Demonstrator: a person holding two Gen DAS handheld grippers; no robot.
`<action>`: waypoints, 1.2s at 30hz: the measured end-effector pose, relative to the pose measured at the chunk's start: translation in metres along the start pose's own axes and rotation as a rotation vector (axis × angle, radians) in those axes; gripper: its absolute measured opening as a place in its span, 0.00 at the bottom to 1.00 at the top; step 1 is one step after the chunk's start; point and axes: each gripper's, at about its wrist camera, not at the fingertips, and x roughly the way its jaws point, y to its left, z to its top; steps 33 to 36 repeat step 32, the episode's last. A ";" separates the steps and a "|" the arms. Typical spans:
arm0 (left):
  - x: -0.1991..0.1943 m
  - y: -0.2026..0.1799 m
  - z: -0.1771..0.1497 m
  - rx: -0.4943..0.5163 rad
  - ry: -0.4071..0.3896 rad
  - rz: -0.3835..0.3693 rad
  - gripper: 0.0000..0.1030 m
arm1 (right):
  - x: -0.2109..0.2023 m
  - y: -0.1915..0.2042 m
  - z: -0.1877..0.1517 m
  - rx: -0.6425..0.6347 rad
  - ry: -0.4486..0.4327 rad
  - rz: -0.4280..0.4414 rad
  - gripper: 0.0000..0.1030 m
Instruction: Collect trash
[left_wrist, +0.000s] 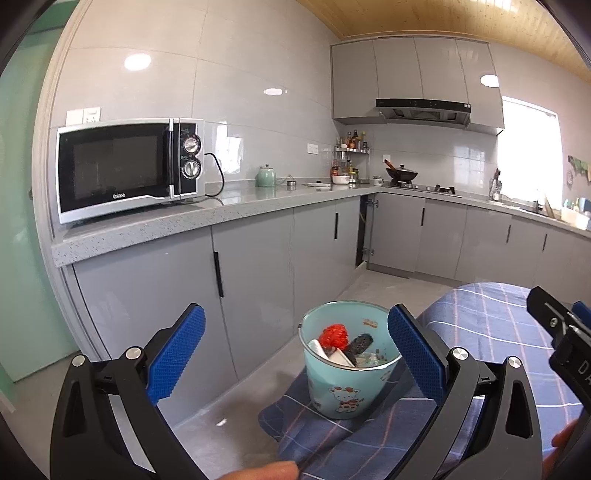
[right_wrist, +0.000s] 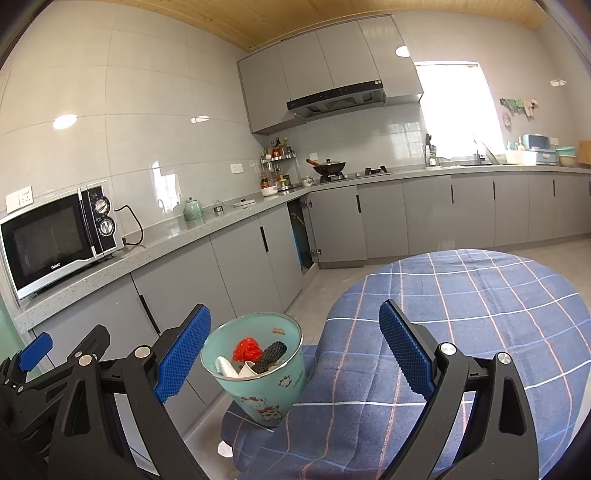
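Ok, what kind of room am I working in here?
A home kitchen, by the look of it: a microwave on a grey counter, a wok on the hob under a range hood, and a small trash bin beside a cloth-covered table.

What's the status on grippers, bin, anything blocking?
Left gripper open, right gripper open, both empty. Trash bin upright beside the table, holding scraps. Tablecloth bare. Nothing blocking.

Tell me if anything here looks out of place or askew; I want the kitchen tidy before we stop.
One corner cabinet door under the counter stands ajar, unlike the closed ones beside it. A small white scrap lies on the floor below the trash bin, outside it. Both grippers, left and right, are open and empty.
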 end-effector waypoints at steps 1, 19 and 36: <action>0.001 0.000 0.000 0.004 0.000 0.006 0.95 | 0.000 0.000 0.000 0.001 0.001 0.000 0.88; 0.009 0.006 -0.003 -0.029 0.055 -0.050 0.94 | 0.003 -0.002 -0.003 0.007 0.009 -0.004 0.88; 0.011 0.003 -0.003 -0.001 0.063 -0.011 0.94 | 0.005 -0.001 -0.004 0.006 0.023 -0.010 0.89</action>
